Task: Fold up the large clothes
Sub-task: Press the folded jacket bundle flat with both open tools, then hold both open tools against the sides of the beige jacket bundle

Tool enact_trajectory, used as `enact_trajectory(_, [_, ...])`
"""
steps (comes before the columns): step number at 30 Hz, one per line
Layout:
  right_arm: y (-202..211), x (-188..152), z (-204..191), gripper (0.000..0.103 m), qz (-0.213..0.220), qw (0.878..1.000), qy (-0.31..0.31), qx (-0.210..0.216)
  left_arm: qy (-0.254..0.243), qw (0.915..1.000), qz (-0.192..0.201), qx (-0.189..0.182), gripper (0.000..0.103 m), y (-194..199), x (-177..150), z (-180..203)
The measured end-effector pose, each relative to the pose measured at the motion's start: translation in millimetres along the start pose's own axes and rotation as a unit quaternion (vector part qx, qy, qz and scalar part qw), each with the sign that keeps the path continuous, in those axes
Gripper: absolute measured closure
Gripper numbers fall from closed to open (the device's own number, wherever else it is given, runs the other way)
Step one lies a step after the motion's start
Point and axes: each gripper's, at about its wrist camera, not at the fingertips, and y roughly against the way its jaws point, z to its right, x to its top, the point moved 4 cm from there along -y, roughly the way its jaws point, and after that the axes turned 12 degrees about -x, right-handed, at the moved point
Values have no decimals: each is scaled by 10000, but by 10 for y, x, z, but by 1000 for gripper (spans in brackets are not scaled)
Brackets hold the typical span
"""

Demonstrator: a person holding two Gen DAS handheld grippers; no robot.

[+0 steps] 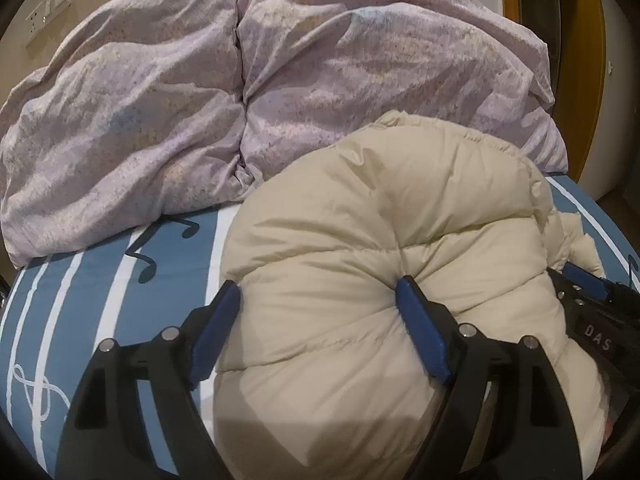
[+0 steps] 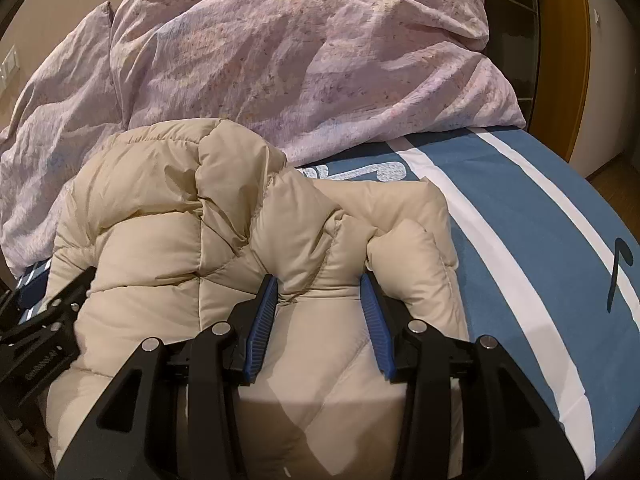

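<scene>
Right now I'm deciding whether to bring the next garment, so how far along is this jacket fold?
The cream puffer jacket already lies bunched into a thick bundle on the blue striped sheet. The right gripper pinches a fold; the left gripper straddles the edge, jaws wide. Flattening and squaring remain.

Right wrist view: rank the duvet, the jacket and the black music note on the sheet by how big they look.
1. Duvet and jacket: alike in area; the jacket sits nearer the camera, so I will not rank them.
2. Music note: by far the smallest.
</scene>
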Motion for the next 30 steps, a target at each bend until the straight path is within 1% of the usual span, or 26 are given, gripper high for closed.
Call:
enact_trajectory(5, [-3, -1, 1, 58, -12, 10000, -23, 15, 123, 9999, -82, -50, 17, -86, -26, -20])
enact_trajectory(18, [-19, 1, 1, 58, -47, 10000, 18, -26, 310, 9991, -199, -205, 15, -195, -79, -40])
enact_trajectory(30, [-29, 1, 3, 58, -76, 10000, 32, -36, 340, 9990, -237, -195, 13, -237, -94, -58])
